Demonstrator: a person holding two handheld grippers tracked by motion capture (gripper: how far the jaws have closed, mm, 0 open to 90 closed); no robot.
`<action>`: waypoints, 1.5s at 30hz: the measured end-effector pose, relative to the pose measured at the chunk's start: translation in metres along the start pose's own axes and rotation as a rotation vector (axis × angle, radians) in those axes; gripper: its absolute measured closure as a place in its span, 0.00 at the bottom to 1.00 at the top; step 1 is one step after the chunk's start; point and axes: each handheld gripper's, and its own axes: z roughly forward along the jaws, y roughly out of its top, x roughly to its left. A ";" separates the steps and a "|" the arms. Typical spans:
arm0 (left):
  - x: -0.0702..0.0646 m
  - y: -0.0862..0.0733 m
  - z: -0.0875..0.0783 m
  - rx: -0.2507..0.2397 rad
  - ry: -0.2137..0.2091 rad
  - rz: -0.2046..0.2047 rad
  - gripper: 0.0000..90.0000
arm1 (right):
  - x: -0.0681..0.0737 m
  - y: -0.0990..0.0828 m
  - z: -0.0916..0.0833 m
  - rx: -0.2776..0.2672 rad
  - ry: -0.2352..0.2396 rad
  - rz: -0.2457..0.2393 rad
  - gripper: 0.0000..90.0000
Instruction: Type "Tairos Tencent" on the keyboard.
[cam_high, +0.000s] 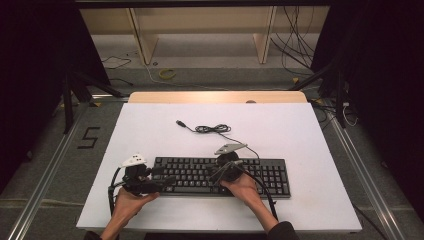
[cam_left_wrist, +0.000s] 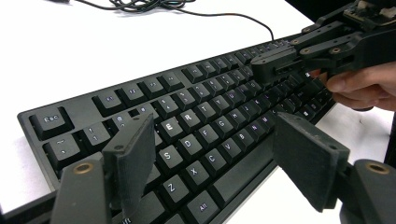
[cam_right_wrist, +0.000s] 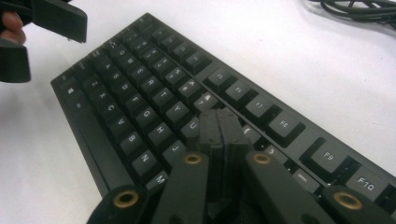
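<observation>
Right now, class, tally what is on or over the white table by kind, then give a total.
Keyboard: 1
Cable: 1
Grippers: 2, left gripper open, right gripper shut
Total: 4

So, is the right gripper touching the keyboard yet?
Cannot tell: in the right gripper view the shut right gripper covers the keyboard keys, hiding any gap.
</observation>
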 end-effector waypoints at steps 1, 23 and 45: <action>0.000 0.000 0.000 -0.001 0.000 0.001 0.33 | 0.000 0.000 0.001 0.004 0.000 -0.002 1.00; -0.001 -0.001 0.000 0.006 -0.007 0.006 0.32 | 0.001 -0.002 0.012 0.029 -0.003 0.006 1.00; 0.000 0.000 0.000 0.002 -0.001 0.011 0.32 | -0.003 0.000 0.001 -0.032 0.004 0.046 0.97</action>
